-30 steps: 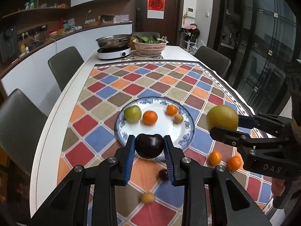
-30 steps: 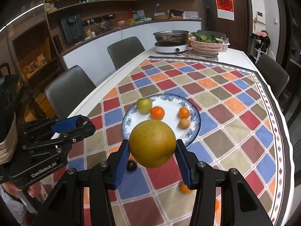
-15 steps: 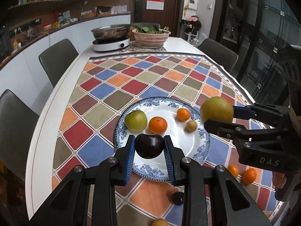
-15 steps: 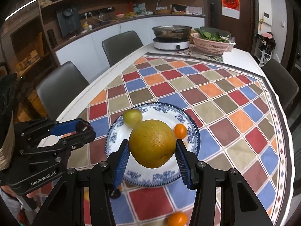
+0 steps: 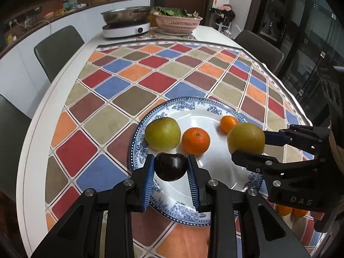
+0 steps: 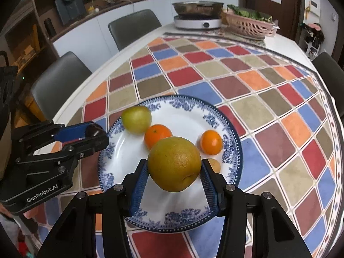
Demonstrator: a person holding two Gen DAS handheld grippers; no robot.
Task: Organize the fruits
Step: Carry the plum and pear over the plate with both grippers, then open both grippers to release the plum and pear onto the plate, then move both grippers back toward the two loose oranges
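Table: your checkered cloth (image 5: 133, 99) covers it; cooker (image 5: 125, 29) and basket (image 5: 178, 22) at the far end.
Plate (image 6: 185, 109): green apple (image 5: 162, 133), two oranges (image 5: 195, 140).
Left gripper (image 5: 171, 168): you're clamping a dark plum (image 5: 171, 166) above the plate.
Right gripper (image 6: 174, 173): you're gripping a yellow pear (image 6: 174, 163) over the plate.

One plate (image 6: 233, 148), one green apple (image 6: 136, 119), two oranges on it (image 6: 158, 135). One small tan fruit (image 6: 215, 165). Each gripper holds one: dark plum (image 5: 171, 166), yellow pear (image 6: 174, 163).

"DAS" stands on the right tool (image 5: 249, 148); "GenRobot.AI" stands on the left tool (image 6: 94, 134).
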